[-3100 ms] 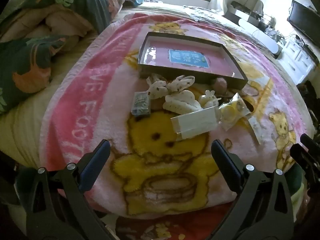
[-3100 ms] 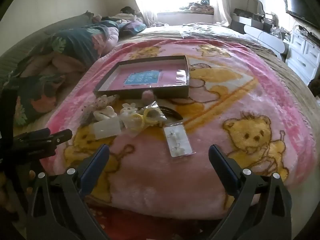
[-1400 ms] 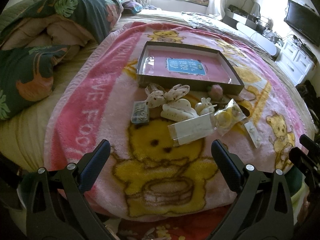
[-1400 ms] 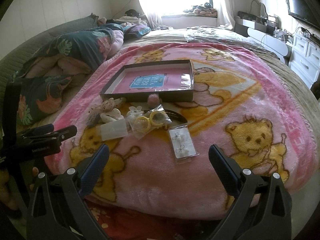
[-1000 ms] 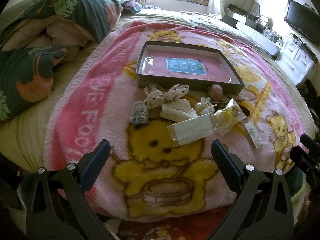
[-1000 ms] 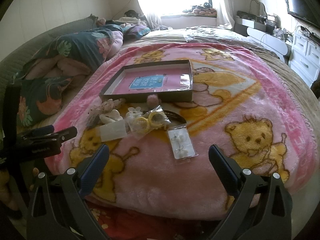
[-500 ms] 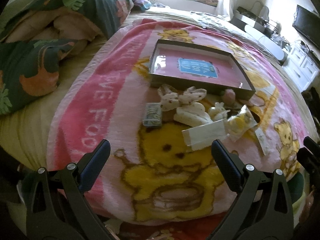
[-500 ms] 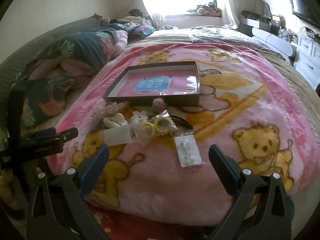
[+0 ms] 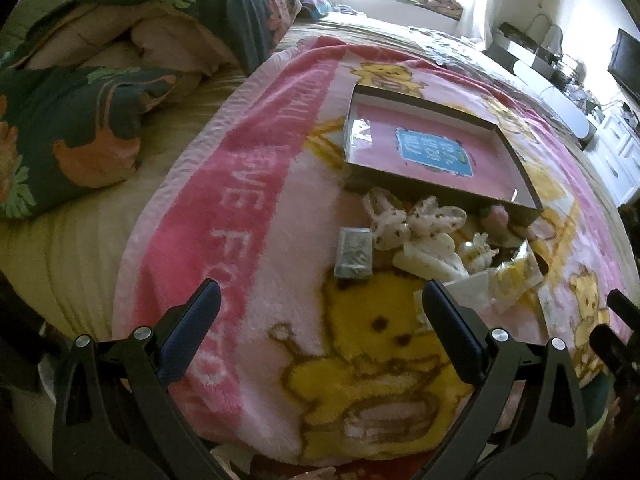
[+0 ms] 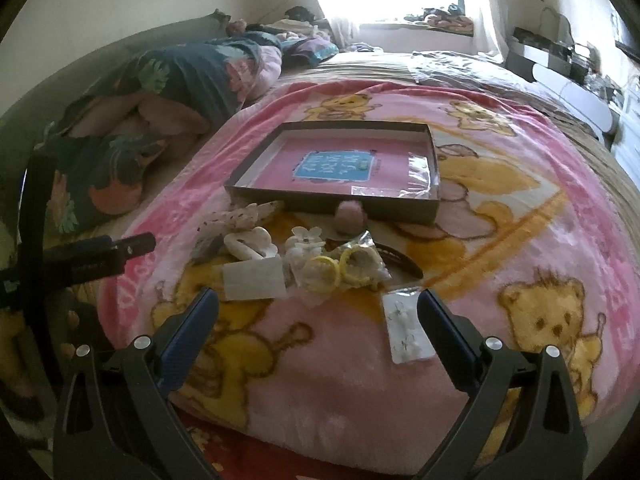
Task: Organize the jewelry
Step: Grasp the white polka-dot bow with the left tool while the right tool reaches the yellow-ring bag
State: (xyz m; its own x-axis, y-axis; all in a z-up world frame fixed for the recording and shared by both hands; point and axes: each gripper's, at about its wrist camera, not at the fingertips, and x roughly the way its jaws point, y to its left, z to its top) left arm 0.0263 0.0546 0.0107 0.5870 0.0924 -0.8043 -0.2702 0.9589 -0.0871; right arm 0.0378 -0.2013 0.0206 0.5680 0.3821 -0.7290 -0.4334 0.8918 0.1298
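A shallow dark box (image 9: 430, 182) (image 10: 332, 204) with a pink floor and blue label lies open on the pink bear blanket. In front of it sits a pile of jewelry: spotted bows (image 9: 416, 220), a small clear case (image 9: 354, 254), white hair clips (image 10: 250, 246), a white card (image 10: 254, 280), a bag of yellow rings (image 10: 344, 268), a pink pompom (image 10: 350, 218) and a packet of earrings (image 10: 406, 330). My left gripper (image 9: 320, 330) is open and empty, low before the pile. My right gripper (image 10: 318, 330) is open and empty, just short of the card and earring packet.
The pink blanket (image 9: 248, 216) covers the bed. A folded leaf-print quilt (image 9: 80, 92) lies at the left. White drawers (image 9: 616, 160) and a TV (image 9: 626, 64) stand at the far right. The left gripper shows at the left in the right wrist view (image 10: 100, 254).
Both grippers have moved in closer to the pile. The left view has swung left, so the box and pile now sit further right in it. Both stay open.
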